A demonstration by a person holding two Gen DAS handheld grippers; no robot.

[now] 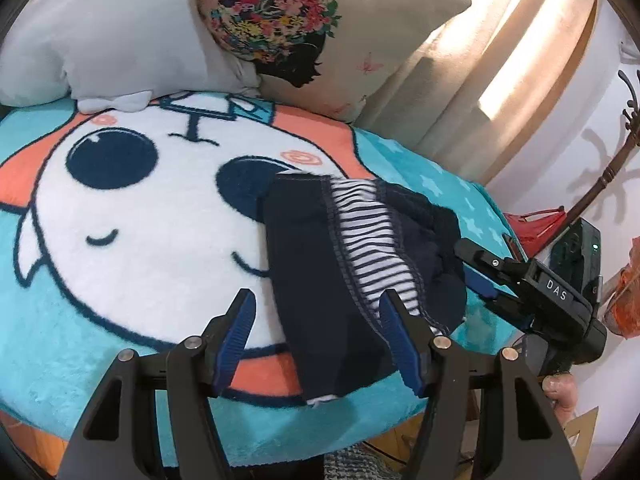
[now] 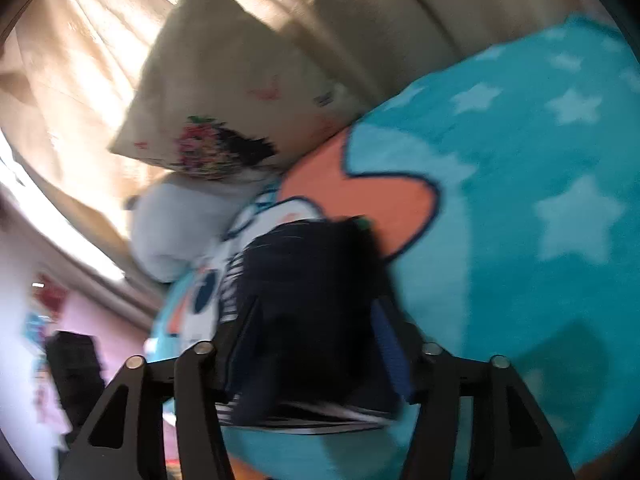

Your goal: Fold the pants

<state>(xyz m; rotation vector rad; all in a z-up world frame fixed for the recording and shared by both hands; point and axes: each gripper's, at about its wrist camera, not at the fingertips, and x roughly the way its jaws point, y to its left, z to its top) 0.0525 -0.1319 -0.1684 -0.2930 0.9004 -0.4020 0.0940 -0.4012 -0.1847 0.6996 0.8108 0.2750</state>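
Observation:
Small dark navy pants (image 1: 320, 264) with a striped white-and-navy lining lie folded lengthwise on a turquoise cartoon blanket (image 1: 120, 208). My left gripper (image 1: 318, 336) is open, its blue-padded fingers either side of the pants' near end, above the cloth. My right gripper (image 1: 476, 268) reaches in from the right with its tips at the pants' right edge. In the blurred right wrist view the pants (image 2: 304, 292) fill the space between the right gripper's (image 2: 316, 344) spread fingers; whether they are pinched is unclear.
A grey plush pillow (image 1: 108, 36) and a beige floral cushion (image 1: 320, 28) lie at the blanket's far edge, with beige curtains (image 1: 500, 60) behind. A wooden coat stand (image 1: 592, 184) and red items stand at the right. The blanket's near edge drops off below my left gripper.

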